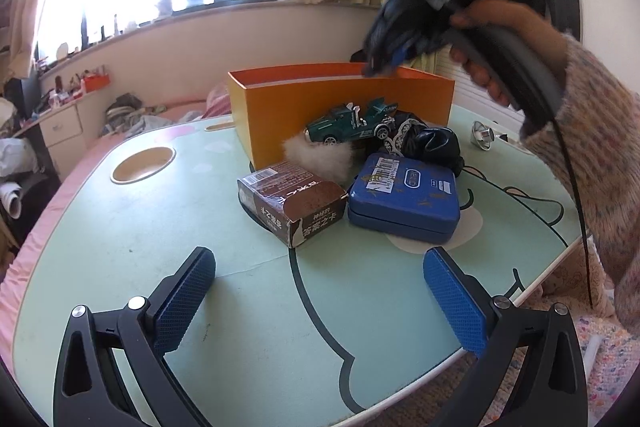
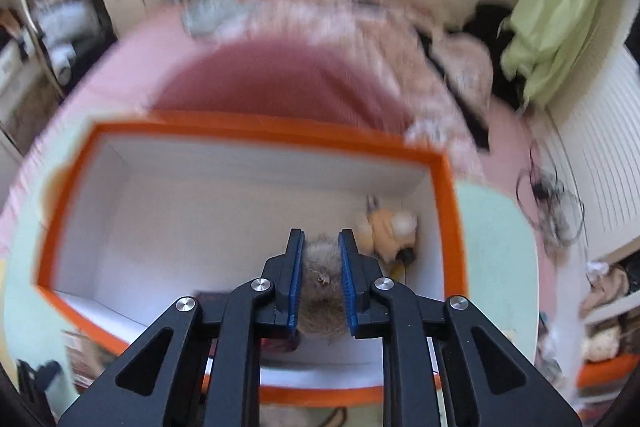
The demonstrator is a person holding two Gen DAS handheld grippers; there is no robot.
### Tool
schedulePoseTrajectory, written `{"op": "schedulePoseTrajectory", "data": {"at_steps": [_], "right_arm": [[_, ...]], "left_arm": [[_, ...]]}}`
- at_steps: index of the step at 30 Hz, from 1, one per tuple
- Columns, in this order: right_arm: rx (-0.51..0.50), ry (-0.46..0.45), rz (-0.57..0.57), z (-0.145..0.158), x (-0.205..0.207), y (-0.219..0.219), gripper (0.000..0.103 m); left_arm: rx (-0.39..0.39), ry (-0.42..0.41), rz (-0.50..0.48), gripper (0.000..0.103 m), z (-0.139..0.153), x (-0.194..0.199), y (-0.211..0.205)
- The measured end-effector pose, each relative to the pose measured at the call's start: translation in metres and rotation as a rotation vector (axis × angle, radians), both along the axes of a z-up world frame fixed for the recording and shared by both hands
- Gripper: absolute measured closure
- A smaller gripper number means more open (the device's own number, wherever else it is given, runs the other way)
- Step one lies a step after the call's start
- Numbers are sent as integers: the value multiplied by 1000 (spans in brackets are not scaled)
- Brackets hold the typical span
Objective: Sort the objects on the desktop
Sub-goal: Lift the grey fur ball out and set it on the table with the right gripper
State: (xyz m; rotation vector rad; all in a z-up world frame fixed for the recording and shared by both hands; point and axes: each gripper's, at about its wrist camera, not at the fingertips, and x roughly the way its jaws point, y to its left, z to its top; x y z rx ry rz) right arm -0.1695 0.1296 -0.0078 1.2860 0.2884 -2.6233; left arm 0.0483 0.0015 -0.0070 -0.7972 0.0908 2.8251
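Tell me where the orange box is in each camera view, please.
Left wrist view: the orange box stands upper centre on the table, behind the toy car.
Right wrist view: it fills the middle, seen from above, under the right gripper.
Shared landmark: the box's orange rim.

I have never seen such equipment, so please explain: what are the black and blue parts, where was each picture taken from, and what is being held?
No robot here: a person holds a hand-held gripper in each hand, with a camera on each. The left hand-held gripper is open, above the green table, facing a toy car, a brown carton, a blue tin and an orange box. The right hand-held gripper looks down into that orange box, shut on a grey fluffy ball.
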Motion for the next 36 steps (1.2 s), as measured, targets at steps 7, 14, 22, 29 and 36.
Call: {"op": "schedulePoseTrajectory", "data": {"at_steps": [7,14,22,29,36], "right_arm": [[-208,237,100,67,97,8,86],[-276,74,184,14,129,30,85],[-408,-80,176,-34,108,49,82],[-575,-86,195,-42,93,53,74],[-749,58,147,-11,107,89,47]], "left_arm": [[0,0,3,0,0,-1,0],[0,3,13,0,-1,-2,0],[0,3,13,0,-1,-2,-1],[2,5,9,0,0,-1,0],[23,10,8,0,0,-1,-3]]}}
